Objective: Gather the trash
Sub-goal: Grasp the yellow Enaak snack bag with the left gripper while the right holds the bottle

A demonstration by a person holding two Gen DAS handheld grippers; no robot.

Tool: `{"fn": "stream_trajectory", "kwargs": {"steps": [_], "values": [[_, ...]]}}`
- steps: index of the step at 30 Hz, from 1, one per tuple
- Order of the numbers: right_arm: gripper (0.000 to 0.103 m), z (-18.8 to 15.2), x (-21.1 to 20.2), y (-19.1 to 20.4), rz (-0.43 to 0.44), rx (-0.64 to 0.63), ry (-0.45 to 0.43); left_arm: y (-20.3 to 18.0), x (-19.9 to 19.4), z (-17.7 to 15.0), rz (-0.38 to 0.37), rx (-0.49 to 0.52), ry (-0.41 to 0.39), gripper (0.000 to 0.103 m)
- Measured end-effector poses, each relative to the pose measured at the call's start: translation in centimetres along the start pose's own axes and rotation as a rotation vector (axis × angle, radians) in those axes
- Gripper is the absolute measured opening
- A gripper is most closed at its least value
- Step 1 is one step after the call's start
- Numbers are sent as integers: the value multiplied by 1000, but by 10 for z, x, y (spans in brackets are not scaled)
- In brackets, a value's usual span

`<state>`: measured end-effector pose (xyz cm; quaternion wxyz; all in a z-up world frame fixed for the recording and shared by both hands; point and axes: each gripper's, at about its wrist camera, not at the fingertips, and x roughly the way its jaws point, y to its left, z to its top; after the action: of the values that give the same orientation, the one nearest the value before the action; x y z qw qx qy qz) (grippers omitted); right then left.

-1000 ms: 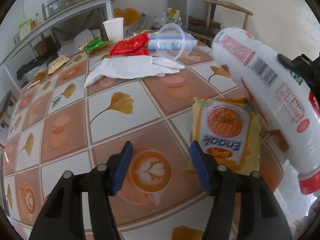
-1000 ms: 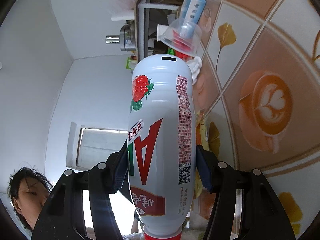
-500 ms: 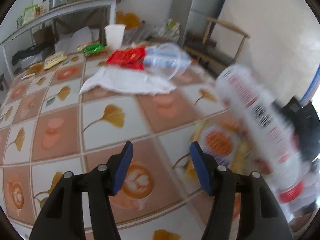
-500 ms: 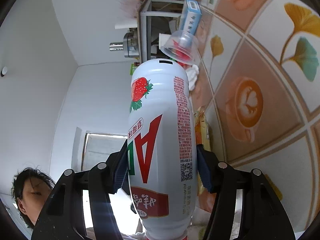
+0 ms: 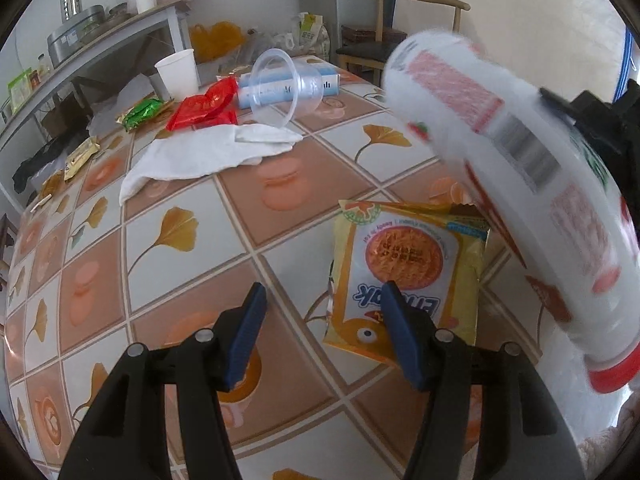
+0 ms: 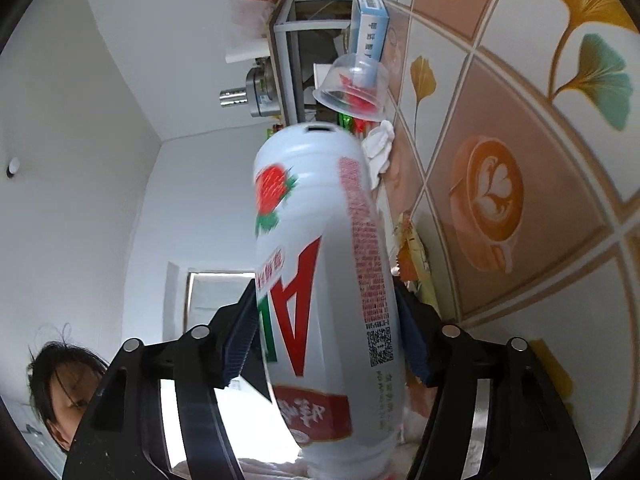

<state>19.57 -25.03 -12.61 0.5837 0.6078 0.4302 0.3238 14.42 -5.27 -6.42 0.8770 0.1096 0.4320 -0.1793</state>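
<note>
My right gripper is shut on a large white strawberry drink bottle with a red cap, held in the air beside the table. The bottle also shows at the right of the left wrist view, tilted, cap end low. My left gripper is open and empty, just above the tiled table. A yellow snack packet lies flat by its right finger. Further back lie a white cloth, a tipped clear plastic cup, red wrappers and a green wrapper.
A white paper cup and a blue-white box stand at the table's far end. A metal shelf with pots is behind at left, a wooden chair behind at right. Small wrappers lie at the left edge.
The left gripper has swung back over the table toward the yellow packet. The bottle in the right gripper has tilted and shifted slightly, still gripped.
</note>
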Motion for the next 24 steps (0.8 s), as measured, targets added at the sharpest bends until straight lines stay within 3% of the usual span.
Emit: {"fn": "stream_trajectory", "kwargs": {"steps": [4,10,14,18,24], "values": [[71,0,-16,6,-38,-18,-30,0,-1,-1,21,27,-10,58],[71,-5,-32,15,-152,-63,-107,3,-5,-5,83,43,-23,58],[73,-9,-23,33,-353,-171,-168,11,-8,-10,138,54,-31,58],[73,-14,-6,49,-638,-309,-214,23,-10,-13,156,25,-24,58],[73,-29,20,52,-775,-409,-119,33,-13,-18,157,-6,-16,58]]}}
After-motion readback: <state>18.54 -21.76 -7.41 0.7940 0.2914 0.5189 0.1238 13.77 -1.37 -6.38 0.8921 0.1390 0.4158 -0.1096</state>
